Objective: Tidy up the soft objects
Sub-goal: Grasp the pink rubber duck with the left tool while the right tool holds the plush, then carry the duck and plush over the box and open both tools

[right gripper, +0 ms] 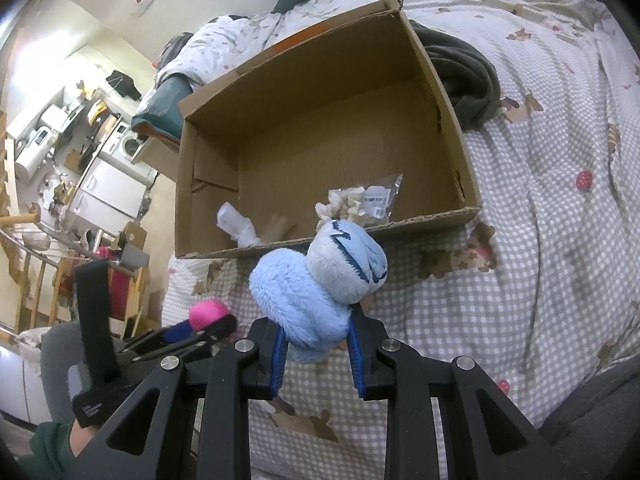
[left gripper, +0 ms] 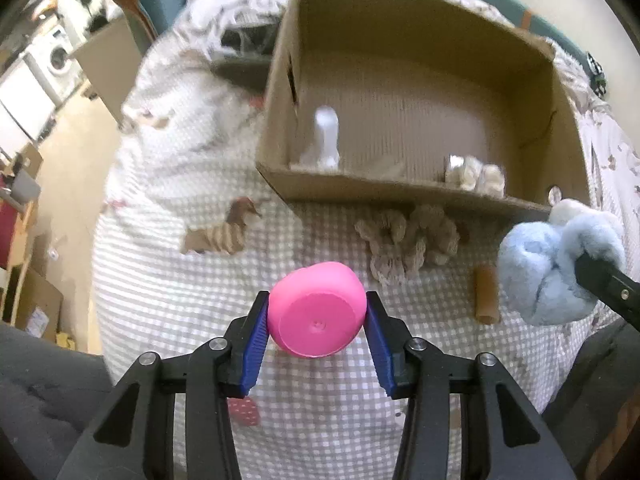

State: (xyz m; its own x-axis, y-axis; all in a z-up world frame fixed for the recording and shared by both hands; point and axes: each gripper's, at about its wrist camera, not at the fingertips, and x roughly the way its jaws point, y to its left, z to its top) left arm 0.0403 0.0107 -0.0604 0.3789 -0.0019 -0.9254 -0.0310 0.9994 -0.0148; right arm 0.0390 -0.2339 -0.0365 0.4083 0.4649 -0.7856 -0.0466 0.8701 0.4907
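Now, from the left wrist view, the left gripper is clenched on a bright pink rounded plastic-looking toy, held clear above the checked bedspread, with the open brown cardboard box just ahead. A beige knotted rope toy lies on the bed against the box's near wall. From the right wrist view, the right gripper grasps a fluffy pale blue plush toy close to the same near wall. Both loads should probably clear that wall before release, one at a time, so the grippers do not collide over the box
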